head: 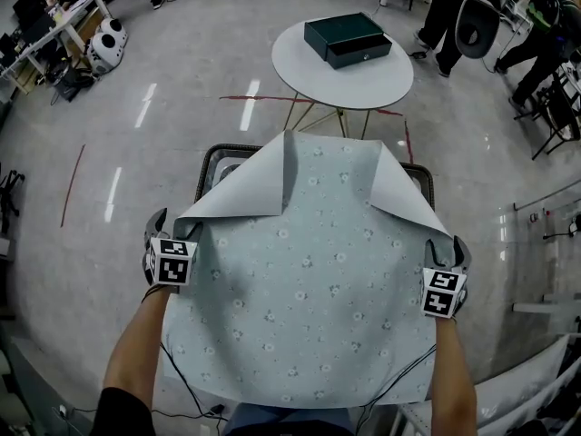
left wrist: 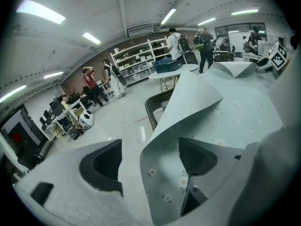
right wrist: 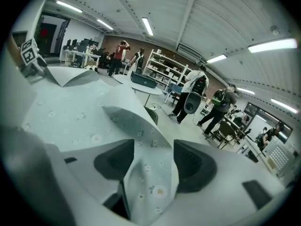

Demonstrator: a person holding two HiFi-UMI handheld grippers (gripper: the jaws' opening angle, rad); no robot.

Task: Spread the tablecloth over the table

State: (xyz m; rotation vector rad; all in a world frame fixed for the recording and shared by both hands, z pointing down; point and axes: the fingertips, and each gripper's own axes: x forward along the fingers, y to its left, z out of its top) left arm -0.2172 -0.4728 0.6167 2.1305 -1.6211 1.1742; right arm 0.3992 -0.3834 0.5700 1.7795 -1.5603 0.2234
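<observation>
A pale green tablecloth [head: 309, 289] with small flowers lies over a dark-rimmed table [head: 211, 162] right in front of me. Its two far corners are folded back, the left flap [head: 250, 184] and the right flap [head: 404, 193] showing the plain underside. My left gripper [head: 177, 227] stands at the cloth's left edge and my right gripper [head: 449, 246] at its right edge. In the left gripper view the left gripper [left wrist: 149, 161] is open, with the curled cloth edge [left wrist: 188, 98] loose between the jaws. The right gripper [right wrist: 153, 164] is open too, a cloth fold [right wrist: 141, 126] lying between its jaws.
Beyond the table stands a round white table [head: 363, 80] bearing a dark green box [head: 348, 39]. People and chairs [head: 477, 25] are at the back right, a desk [head: 64, 21] at the far left. Cables [head: 191, 393] trail on the floor near me.
</observation>
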